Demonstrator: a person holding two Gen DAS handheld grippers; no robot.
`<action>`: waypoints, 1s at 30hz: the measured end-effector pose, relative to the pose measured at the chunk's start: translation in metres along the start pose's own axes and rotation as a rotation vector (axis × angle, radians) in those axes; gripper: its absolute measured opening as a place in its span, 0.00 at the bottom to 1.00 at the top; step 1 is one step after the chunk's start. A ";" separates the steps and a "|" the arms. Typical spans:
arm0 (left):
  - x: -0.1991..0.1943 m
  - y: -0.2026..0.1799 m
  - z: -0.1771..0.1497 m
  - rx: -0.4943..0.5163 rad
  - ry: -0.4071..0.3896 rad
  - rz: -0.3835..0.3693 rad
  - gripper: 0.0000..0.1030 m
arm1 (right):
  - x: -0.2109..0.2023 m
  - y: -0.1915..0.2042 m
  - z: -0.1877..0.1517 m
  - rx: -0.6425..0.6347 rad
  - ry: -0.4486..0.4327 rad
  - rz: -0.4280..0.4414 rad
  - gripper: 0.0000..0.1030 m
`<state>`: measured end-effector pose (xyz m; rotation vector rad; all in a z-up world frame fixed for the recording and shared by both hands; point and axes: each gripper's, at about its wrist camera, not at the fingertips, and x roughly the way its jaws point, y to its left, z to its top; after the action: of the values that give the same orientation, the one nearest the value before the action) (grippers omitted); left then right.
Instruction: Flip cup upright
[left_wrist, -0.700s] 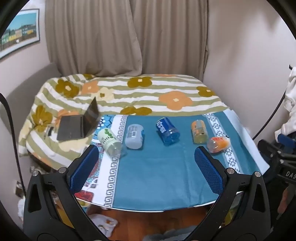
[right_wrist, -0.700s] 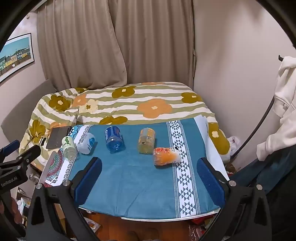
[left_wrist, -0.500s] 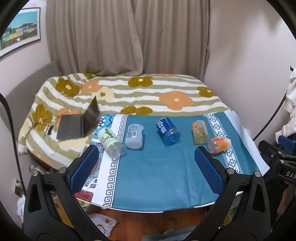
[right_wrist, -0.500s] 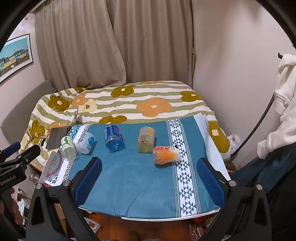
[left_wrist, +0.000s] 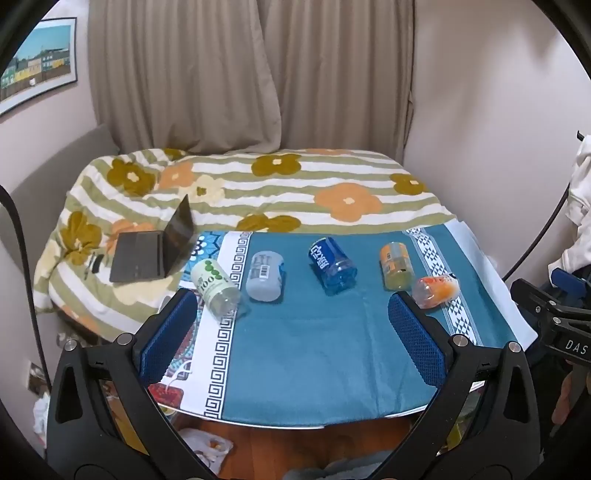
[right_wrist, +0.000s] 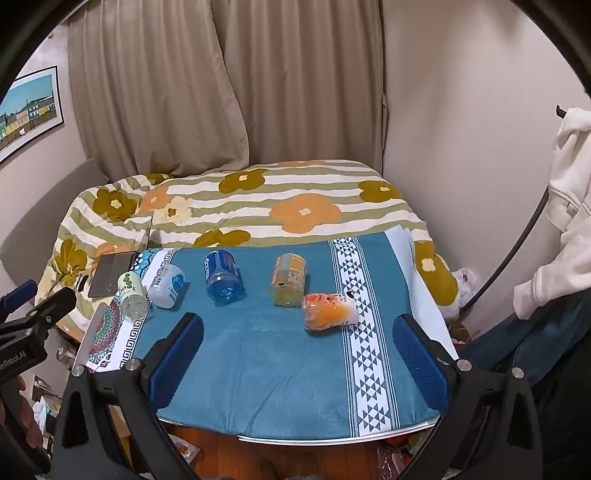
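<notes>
The left gripper (left_wrist: 291, 332) hangs with its two blue-padded jaws spread wide apart and nothing between them, above the near part of the round table (left_wrist: 314, 426) under a teal cloth with white patterned borders (left_wrist: 317, 347). Directly ahead of the jaws the cloth is bare for a good stretch; the table's near rim curves just below the fingers, with wooden floor showing under it.

The right gripper (right_wrist: 295, 350) is likewise spread open and empty, over the near middle of the same cloth (right_wrist: 266, 354), with open fabric between its pads (right_wrist: 177, 350) and the cups beyond.

Five plastic cups lie on their sides in a row past the grippers. In the left wrist view, the clear cup with green dots (left_wrist: 214, 284) lies just beyond the left pad, on the white border, mouth towards the camera. Next to it, to the right, lies the frosted white cup with a barcode label (left_wrist: 266, 275), then the blue cup with white lettering (left_wrist: 332, 266) straight ahead, the yellow-orange cup (left_wrist: 396, 266) further right, and the clear cup with orange print (left_wrist: 436, 291) just past the right pad. In the right wrist view that orange-printed cup (right_wrist: 327, 310) sits nearest, slightly right of centre

Beyond the table a striped floral blanket (left_wrist: 258, 184) carries an open dark laptop (left_wrist: 155, 247)
</notes>
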<state>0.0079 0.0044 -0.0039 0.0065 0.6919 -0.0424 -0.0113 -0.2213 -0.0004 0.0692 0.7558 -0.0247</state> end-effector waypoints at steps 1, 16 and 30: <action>-0.002 -0.001 0.000 0.001 -0.001 0.000 1.00 | 0.000 0.000 0.000 0.001 -0.001 -0.002 0.99; 0.002 -0.003 0.008 0.001 -0.005 0.004 1.00 | 0.003 0.001 0.002 0.000 0.001 0.000 0.99; 0.004 -0.001 0.010 0.000 -0.008 0.004 1.00 | 0.003 0.000 0.003 0.001 0.002 -0.003 0.99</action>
<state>0.0175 0.0027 0.0011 0.0080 0.6834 -0.0384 -0.0072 -0.2212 0.0000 0.0697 0.7577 -0.0277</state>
